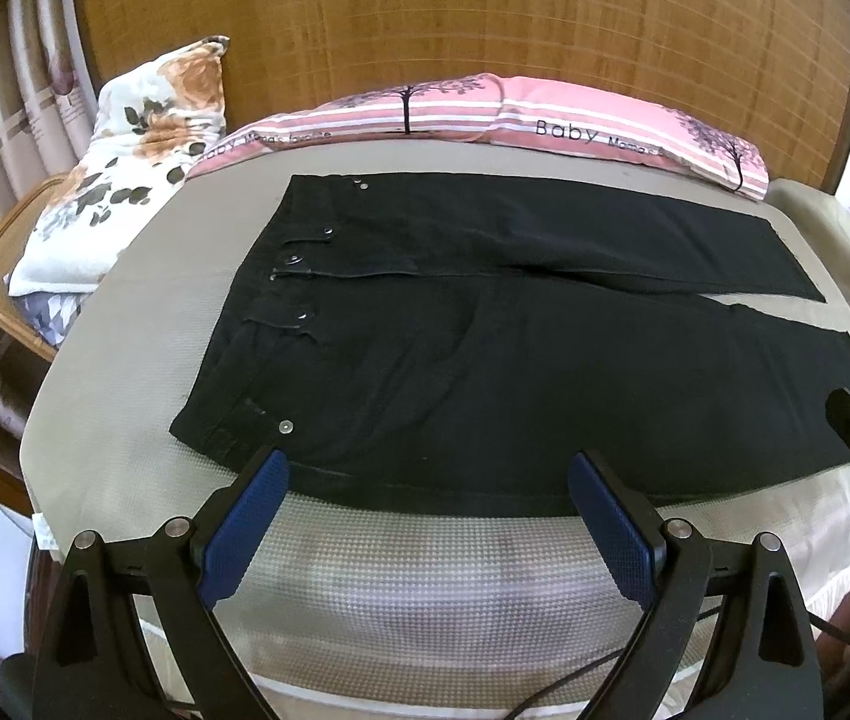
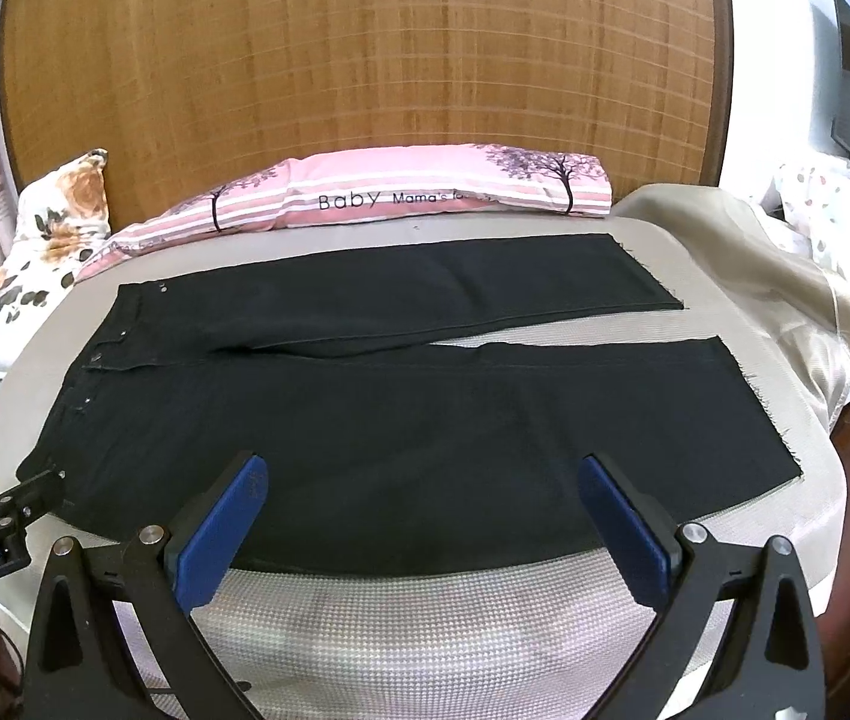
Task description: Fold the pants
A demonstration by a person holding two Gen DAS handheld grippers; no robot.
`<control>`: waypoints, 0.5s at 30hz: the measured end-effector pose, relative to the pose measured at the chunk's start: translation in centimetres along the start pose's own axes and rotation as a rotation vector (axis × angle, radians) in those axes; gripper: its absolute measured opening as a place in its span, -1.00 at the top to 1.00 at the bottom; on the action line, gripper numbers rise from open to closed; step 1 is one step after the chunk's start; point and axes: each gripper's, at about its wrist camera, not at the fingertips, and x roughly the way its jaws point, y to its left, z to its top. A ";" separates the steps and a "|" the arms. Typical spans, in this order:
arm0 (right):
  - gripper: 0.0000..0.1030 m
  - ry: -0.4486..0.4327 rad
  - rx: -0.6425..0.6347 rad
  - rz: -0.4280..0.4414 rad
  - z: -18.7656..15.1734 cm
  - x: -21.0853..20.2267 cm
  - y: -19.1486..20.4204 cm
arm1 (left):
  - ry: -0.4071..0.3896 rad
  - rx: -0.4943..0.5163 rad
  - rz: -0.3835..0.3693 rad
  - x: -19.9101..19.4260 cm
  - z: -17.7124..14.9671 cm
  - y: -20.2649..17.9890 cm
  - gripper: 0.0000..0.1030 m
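Hovering at the near edge of the bed, I hold my left gripper and right gripper spread wide, pinching nothing. Black pants lie flat across mid-frame, long axis left-right: waistband left (nearer my left gripper), hems right, the near leg just beyond both.

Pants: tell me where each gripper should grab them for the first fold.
The pants lie flat, waistband left, legs right. Probably pinch the near edge, coming in low from the front: left gripper at the near waistband corner, right gripper at the near hem corner. Both are open; that edge lies closest.
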 end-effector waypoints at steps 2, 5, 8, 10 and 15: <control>-1.00 0.001 -0.002 0.004 0.0 0.0 0.0 | 0.001 -0.005 0.003 0.1 0.1 0.1 -0.83; -1.00 0.003 -0.005 0.009 -0.1 0.1 0.1 | 0.003 -0.007 0.006 0.1 0.0 0.3 -0.83; -1.00 0.007 -0.006 0.012 -0.2 0.1 0.2 | 0.006 -0.008 0.006 0.2 0.0 0.4 -0.83; -1.00 0.007 -0.004 0.013 -0.2 0.2 0.3 | 0.006 -0.009 0.007 0.2 0.0 0.4 -0.83; -1.00 0.008 -0.005 0.013 -0.2 0.2 0.2 | 0.007 -0.008 0.006 0.3 -0.1 0.5 -0.83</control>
